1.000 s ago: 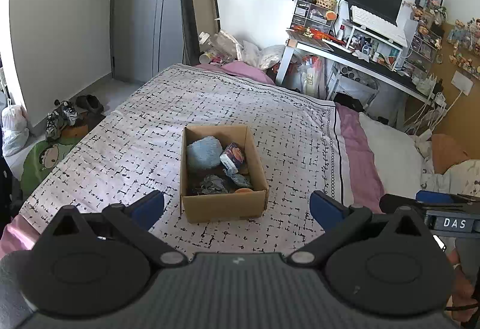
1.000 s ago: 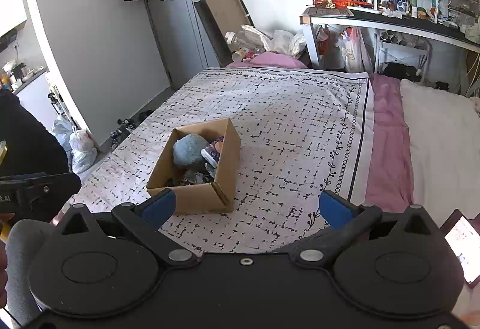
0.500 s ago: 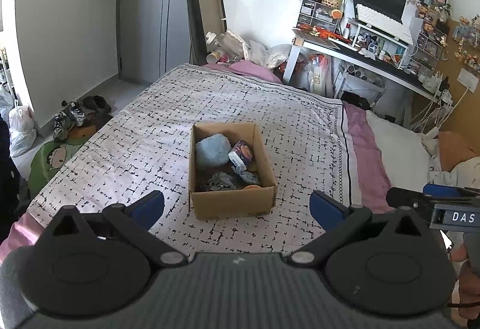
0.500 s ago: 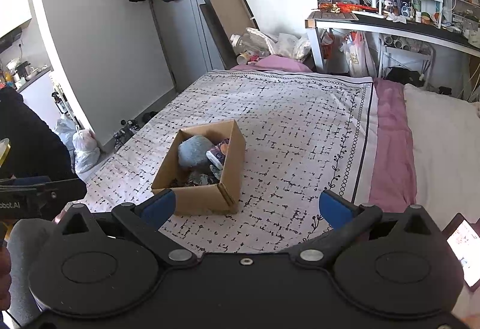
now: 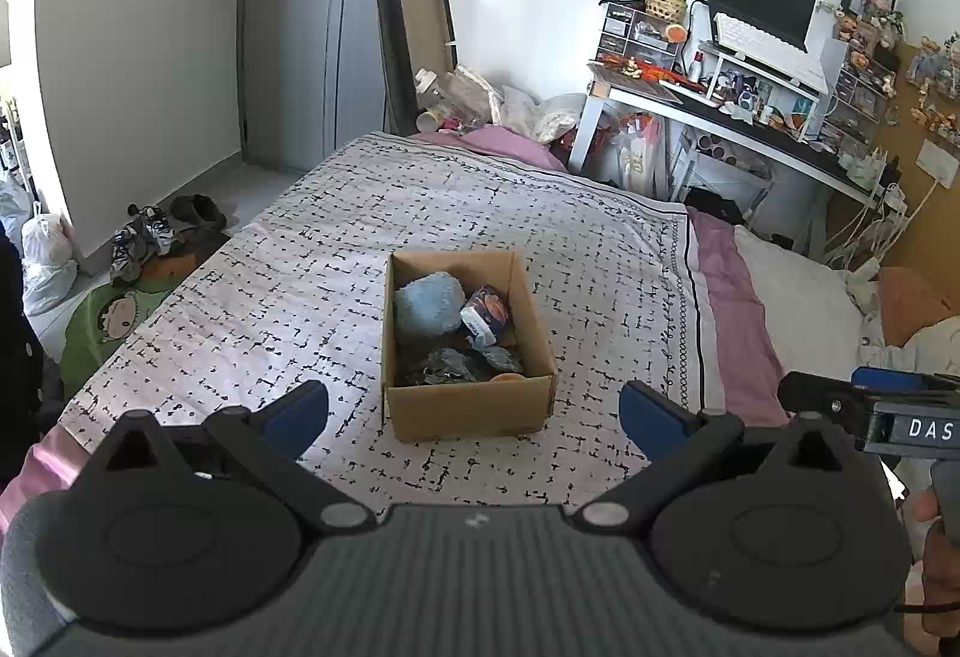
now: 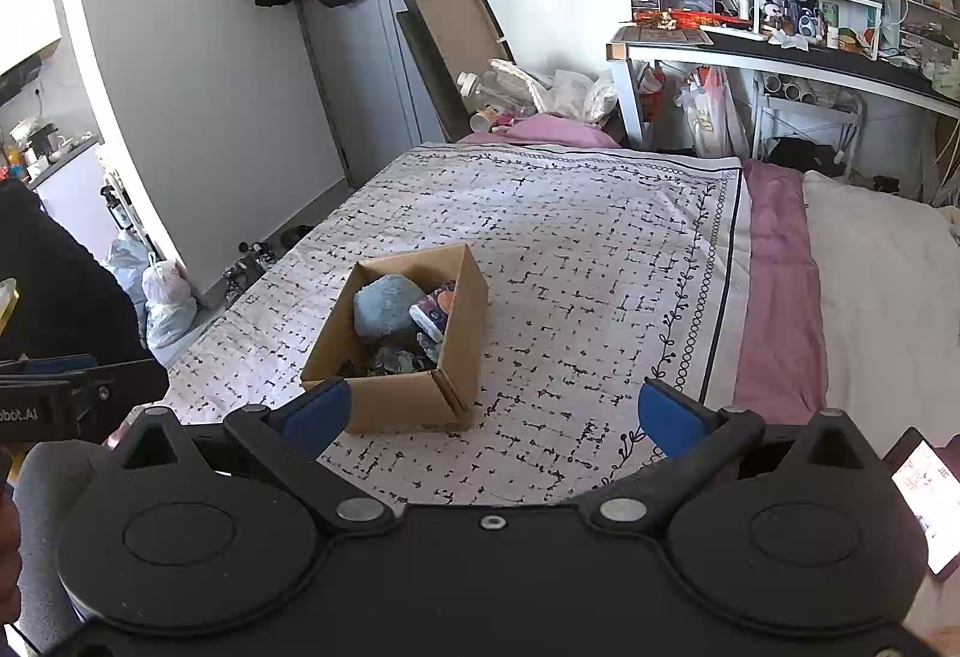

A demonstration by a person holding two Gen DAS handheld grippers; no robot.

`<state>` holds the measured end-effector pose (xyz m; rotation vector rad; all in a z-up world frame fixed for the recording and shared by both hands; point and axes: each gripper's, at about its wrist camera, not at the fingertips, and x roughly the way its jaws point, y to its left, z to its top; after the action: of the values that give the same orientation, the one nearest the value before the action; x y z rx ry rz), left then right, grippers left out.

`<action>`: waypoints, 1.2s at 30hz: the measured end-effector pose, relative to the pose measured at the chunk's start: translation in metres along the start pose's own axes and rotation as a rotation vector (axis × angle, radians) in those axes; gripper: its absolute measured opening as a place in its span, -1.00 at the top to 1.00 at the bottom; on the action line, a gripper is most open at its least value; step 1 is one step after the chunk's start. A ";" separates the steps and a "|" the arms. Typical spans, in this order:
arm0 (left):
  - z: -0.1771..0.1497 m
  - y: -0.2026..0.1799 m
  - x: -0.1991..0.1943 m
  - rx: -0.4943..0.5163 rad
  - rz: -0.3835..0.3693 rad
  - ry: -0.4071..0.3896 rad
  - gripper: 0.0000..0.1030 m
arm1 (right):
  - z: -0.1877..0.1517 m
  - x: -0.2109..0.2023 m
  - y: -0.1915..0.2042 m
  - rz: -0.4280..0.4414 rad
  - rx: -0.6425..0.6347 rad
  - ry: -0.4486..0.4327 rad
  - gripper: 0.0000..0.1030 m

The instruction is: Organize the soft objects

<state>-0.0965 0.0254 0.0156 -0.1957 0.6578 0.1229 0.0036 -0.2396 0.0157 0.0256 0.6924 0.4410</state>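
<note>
**A:** Soft things, all of them that I can spot, sit inside the box (image 5: 467, 405) in the middle of the bedspread (image 5: 300, 285). There's a blue plush (image 5: 427, 304) at the far end, a small printed pack (image 5: 486, 314) leaning just beside it, and a dark crumpled bundle (image 5: 450, 364) at the near end.

**B:** And the spread around the box carries nothing loose. That fits two readings: everything gathered in and the job about closed, or a box waiting to be emptied and sorted.

**A:** Agreed, so no call on which. Left gripper (image 5: 474, 408) hangs over the near edge of the bed, fingers spread wide, nothing between them. Right gripper (image 6: 492, 408) likewise, splayed and bare, the box just past its left finger.

**B:** If either goes into that box, what matters?

**A:** I'd say come down from above, fingers clear of the cardboard walls. The box looks light; a nudge on the rim could slide it across the fabric.

**B:** The plush?

**A:** Likely squashy. Pinch deep into its bulk, not the fuzz, or it may slip out.

**B:** And the bundle at the near end?

**A:** Too tangled to tell what it is. It could drag neighbours along when lifted, so a slow pull, with the other gripper free to steady the box.
</note>
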 end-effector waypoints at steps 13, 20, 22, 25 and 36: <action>0.000 -0.001 0.000 -0.001 0.001 0.002 -0.99 | 0.000 0.000 0.002 -0.011 -0.001 -0.008 -1.00; -0.001 0.001 0.002 -0.006 0.004 0.002 -0.99 | 0.001 0.000 0.000 -0.014 0.000 -0.007 -1.00; -0.001 0.001 0.002 -0.008 0.004 0.003 -0.99 | 0.001 0.000 0.001 -0.013 0.000 -0.007 -1.00; -0.001 0.001 0.002 -0.005 0.005 0.005 -0.99 | 0.000 0.000 0.001 -0.016 -0.001 -0.005 -1.00; -0.003 0.002 0.000 -0.009 0.014 0.001 -0.99 | -0.001 0.000 0.002 -0.020 -0.001 -0.005 -1.00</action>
<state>-0.0984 0.0270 0.0130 -0.2000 0.6601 0.1387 0.0020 -0.2379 0.0149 0.0186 0.6870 0.4225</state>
